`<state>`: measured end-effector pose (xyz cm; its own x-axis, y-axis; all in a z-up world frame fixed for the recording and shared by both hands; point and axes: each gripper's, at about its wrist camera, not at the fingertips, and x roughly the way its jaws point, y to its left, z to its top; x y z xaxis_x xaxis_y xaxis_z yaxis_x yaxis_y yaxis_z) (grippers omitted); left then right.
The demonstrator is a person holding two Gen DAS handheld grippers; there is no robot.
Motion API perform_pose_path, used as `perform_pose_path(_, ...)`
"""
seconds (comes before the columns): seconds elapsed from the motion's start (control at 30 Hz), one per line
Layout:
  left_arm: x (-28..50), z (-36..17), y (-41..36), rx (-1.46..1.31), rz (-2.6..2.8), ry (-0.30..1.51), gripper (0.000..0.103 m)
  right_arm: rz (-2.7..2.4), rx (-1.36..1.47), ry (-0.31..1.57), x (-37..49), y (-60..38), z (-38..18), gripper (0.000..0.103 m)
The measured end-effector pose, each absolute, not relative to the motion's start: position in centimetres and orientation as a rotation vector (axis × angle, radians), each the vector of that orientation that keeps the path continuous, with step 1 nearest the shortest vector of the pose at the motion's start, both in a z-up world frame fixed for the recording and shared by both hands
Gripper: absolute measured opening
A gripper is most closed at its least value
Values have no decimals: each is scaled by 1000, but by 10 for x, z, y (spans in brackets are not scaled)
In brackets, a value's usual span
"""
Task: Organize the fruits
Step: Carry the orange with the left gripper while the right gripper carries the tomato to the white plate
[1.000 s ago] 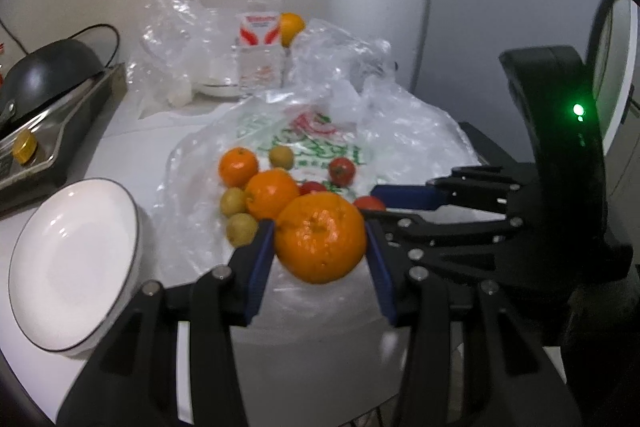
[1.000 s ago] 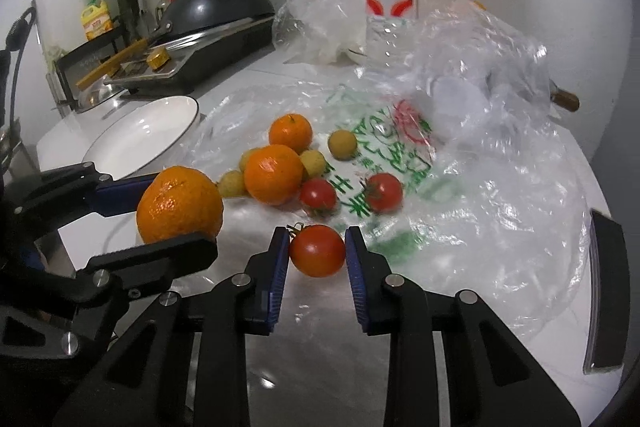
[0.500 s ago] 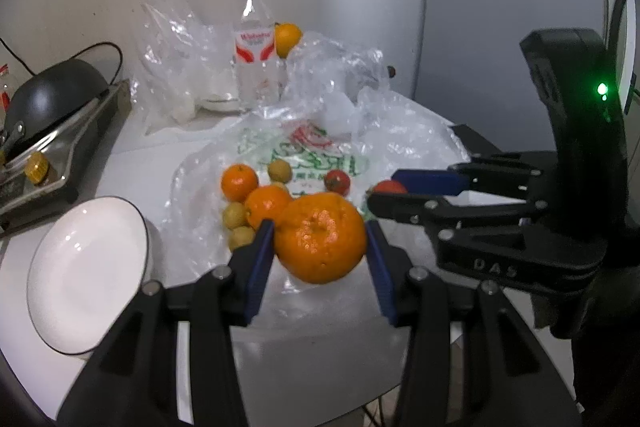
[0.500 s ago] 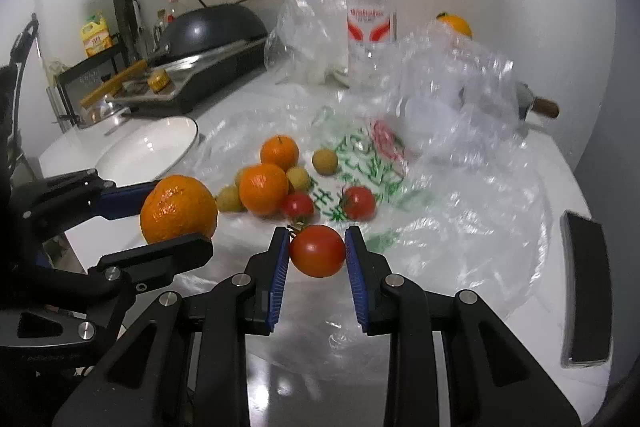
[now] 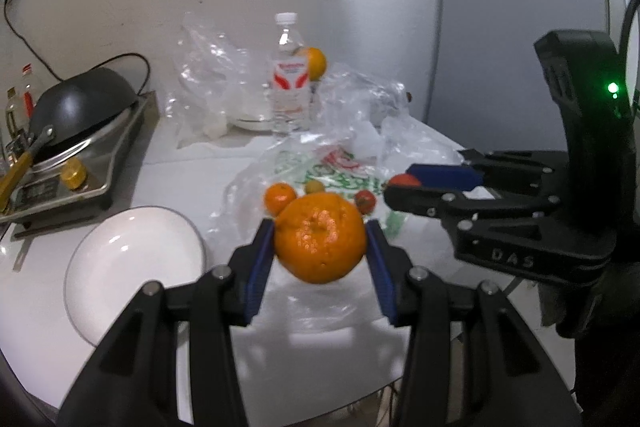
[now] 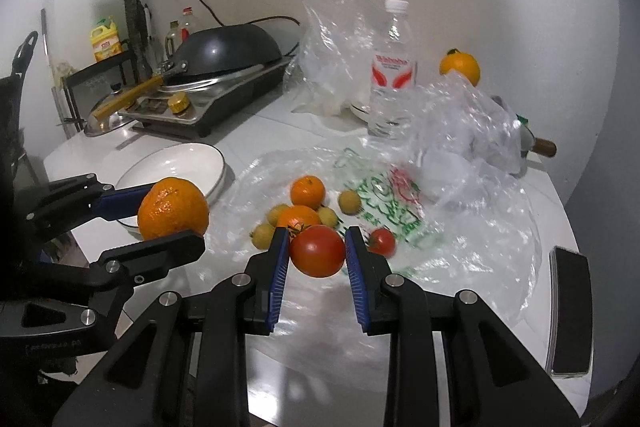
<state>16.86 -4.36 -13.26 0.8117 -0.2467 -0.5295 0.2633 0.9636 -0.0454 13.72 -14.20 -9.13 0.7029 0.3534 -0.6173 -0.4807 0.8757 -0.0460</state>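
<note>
My left gripper (image 5: 320, 239) is shut on a large orange (image 5: 320, 237), held in the air above the table's front; the same orange (image 6: 173, 209) shows at the left of the right wrist view. My right gripper (image 6: 317, 251) is shut on a red tomato (image 6: 317, 250), also lifted; that tomato (image 5: 404, 180) peeks out between its blue pads in the left wrist view. On the clear plastic bag (image 6: 440, 227) lie two smaller oranges (image 6: 307, 191), several small yellow-green fruits (image 6: 349, 201) and a small tomato (image 6: 382, 241). A white plate (image 5: 132, 267) sits at the left.
A water bottle (image 6: 392, 71) stands at the back with another orange (image 6: 460, 66) behind crumpled plastic bags (image 6: 468, 123). A black wok on a cooker (image 6: 224, 67) fills the back left. A dark flat object (image 6: 570, 311) lies near the table's right edge.
Both grippers have risen with their fruit and pulled back from the pile, so the table and the fruits on the bag look smaller and farther away.
</note>
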Motion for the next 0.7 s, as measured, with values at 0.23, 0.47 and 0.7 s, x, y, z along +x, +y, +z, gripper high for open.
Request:
perform_pose_path(0.23,160,-128,-13,11,-225,554,46,501,-233,628,136,-112,-83,30)
perform_pose_path(0.47,152,-124,17,7,-190,549,46,536,-251,620,135,-80,-77,30)
perform_pose_path(0.7,147,-125,49,-8,-159,547,46,562,-270,618,139,-49,-76,30)
